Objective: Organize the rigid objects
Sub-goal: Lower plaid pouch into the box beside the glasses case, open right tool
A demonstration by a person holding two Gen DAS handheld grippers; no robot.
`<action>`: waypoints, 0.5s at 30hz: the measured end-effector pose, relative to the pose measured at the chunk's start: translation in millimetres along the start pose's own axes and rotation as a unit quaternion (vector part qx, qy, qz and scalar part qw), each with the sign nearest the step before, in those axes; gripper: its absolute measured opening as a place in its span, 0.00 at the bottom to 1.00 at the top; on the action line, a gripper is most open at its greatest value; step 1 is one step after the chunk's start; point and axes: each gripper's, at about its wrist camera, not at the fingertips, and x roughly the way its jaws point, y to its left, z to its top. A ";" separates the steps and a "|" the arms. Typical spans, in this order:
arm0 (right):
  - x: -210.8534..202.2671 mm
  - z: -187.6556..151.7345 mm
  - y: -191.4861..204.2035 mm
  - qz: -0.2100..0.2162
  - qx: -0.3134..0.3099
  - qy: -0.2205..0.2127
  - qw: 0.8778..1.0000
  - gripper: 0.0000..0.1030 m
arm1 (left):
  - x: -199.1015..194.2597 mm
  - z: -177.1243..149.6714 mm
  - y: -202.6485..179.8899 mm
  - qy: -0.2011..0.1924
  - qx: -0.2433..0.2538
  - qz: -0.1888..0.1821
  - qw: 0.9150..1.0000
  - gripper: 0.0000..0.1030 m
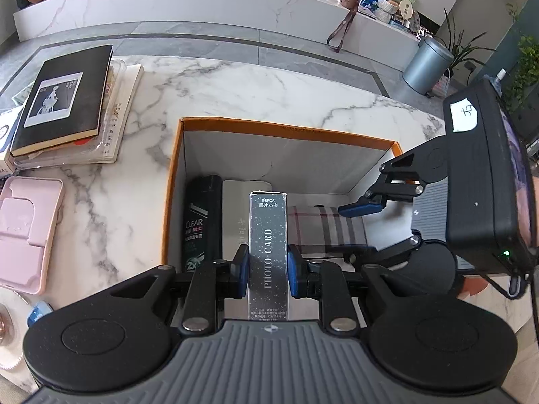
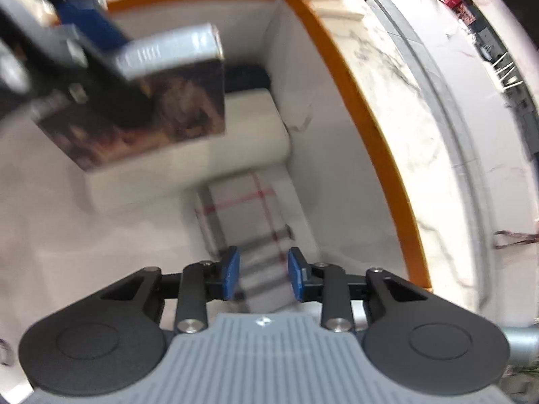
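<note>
My left gripper point(image 1: 267, 269) is shut on a slim silver "PHOTO CARD" box point(image 1: 267, 235), held upright over an orange-rimmed carton point(image 1: 286, 129) with white walls. Inside the carton lie a black CLEAR bottle point(image 1: 200, 222), a white case point(image 1: 235, 215) and a plaid case point(image 1: 326, 229). My right gripper point(image 1: 347, 232) reaches into the carton from the right. The blurred right wrist view has my right gripper point(image 2: 264, 274) open, its blue pads point(image 2: 230, 274) on either side of the plaid case point(image 2: 259, 222) lying on the carton floor. There the photo card box point(image 2: 175, 47) hangs at upper left in my left gripper point(image 2: 111, 54).
The carton stands on a white marble table point(image 1: 235, 91). A stack of books point(image 1: 64, 101) lies at the far left, and a pink case point(image 1: 27, 232) sits nearer on the left. Beyond the table are a marble counter point(image 1: 202, 3) and a grey bin point(image 1: 427, 64).
</note>
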 end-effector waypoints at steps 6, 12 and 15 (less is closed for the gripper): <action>20.8 1.0 10.2 -0.009 -0.037 0.062 0.997 0.41 | 5.9 3.2 -0.6 0.002 0.000 -0.001 1.000 0.24; 24.9 0.4 2.2 -0.045 -0.049 0.070 0.995 0.43 | 10.5 2.3 -4.5 0.006 0.009 -0.003 1.000 0.24; 23.2 -0.2 -6.9 -0.036 -0.032 0.064 0.997 0.43 | 12.2 2.3 -7.8 0.008 0.021 -0.005 1.000 0.24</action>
